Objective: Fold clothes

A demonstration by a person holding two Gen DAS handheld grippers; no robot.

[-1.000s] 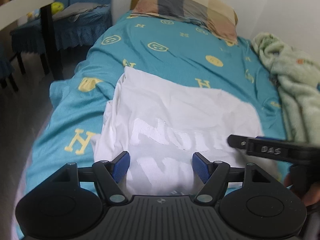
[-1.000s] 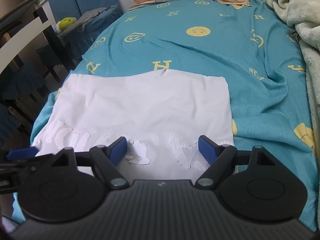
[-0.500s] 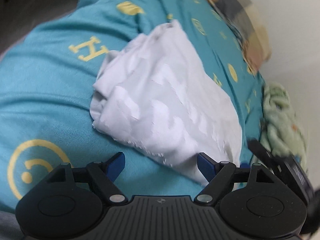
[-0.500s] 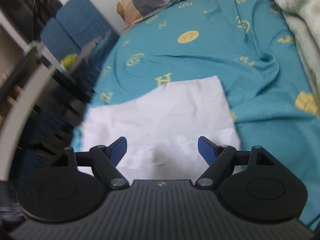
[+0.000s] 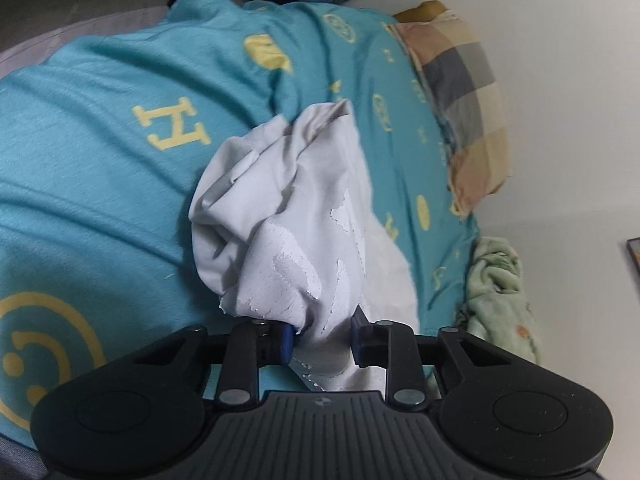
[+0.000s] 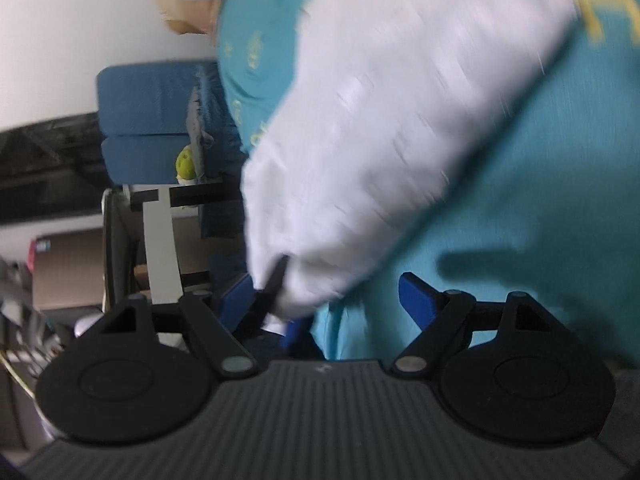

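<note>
A white T-shirt point(image 5: 304, 216) with white print lies partly folded on the teal bedsheet point(image 5: 100, 184). My left gripper point(image 5: 322, 342) is shut on its near edge, and the cloth bunches up between the blue pads. In the right wrist view the shirt point(image 6: 400, 120) is blurred by motion and the view is rolled sideways. My right gripper point(image 6: 324, 300) is open, its jaws wide apart just below the shirt's near corner. The left gripper's finger point(image 6: 272, 288) shows there, at the shirt's edge.
A checked pillow point(image 5: 464, 92) lies at the head of the bed by the white wall. A pale green blanket point(image 5: 500, 292) is bunched along the bed's far side. Beside the bed stand blue chairs point(image 6: 160, 116) and a table point(image 6: 160, 240).
My left gripper has closed on the shirt's near edge and gathered the cloth. My right gripper has rolled sideways and swung toward the shirt's corner, still open.
</note>
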